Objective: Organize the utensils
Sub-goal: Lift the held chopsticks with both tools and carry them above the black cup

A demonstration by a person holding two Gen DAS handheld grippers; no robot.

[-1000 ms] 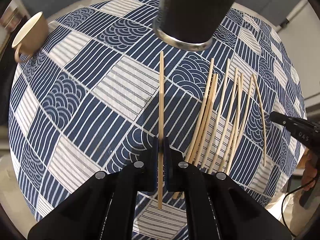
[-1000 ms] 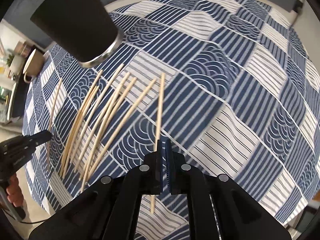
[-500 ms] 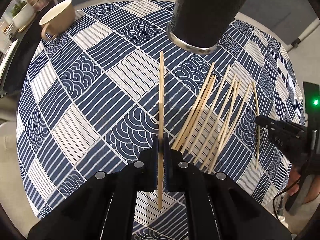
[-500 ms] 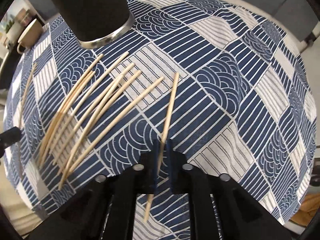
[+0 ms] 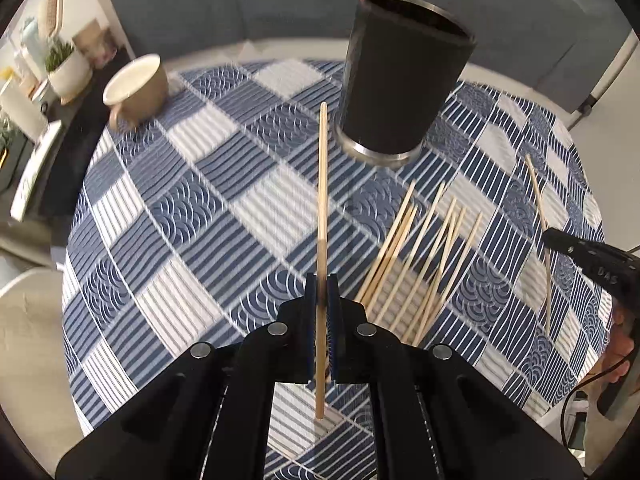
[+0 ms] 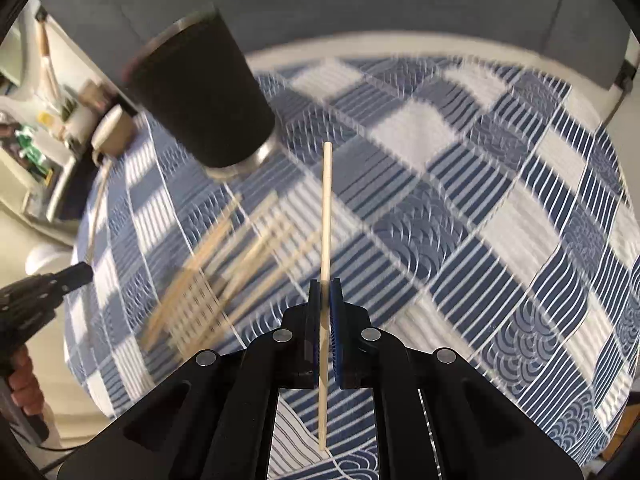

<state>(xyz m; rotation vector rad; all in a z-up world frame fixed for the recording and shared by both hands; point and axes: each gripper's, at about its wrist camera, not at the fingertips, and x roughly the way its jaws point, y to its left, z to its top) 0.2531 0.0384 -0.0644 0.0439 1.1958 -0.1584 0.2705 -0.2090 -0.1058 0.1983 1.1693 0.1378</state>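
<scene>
Two grippers each pinch one chopstick. In the left wrist view the left gripper (image 5: 322, 280) sits at the lower centre of the frame, its fingers (image 5: 310, 320) closed to a thin slit on a left stick (image 5: 322, 216) that runs straight up the frame, its tip ending just left of the holder (image 5: 404, 76) and its butt showing below the fingers. In the right wrist view the right gripper (image 6: 325, 284) also fills the lower centre, its blue-padded fingers (image 6: 336, 320) clamped on a right stick (image 6: 326, 216), which points up the middle of the frame, its tip right of the holder's base.

The holder is a dark cylinder with a metal band at its foot, standing upright on the cloth (image 5: 256, 208) in the upper centre of the left view and the upper left of the right view. The loose chopsticks (image 5: 420, 256) lie fanned on the cloth at right of centre in the left view, below the holder; one more lies apart near the right edge. In the right view this pile is blurred.

The cloth is a patchwork of navy and white stripes and wave patterns over a round table. A mug (image 5: 136, 90) stands at its upper left edge. Beyond, a grey wall fills the top of the frame, with a potted plant (image 5: 66, 64) on a shelf at far left.
</scene>
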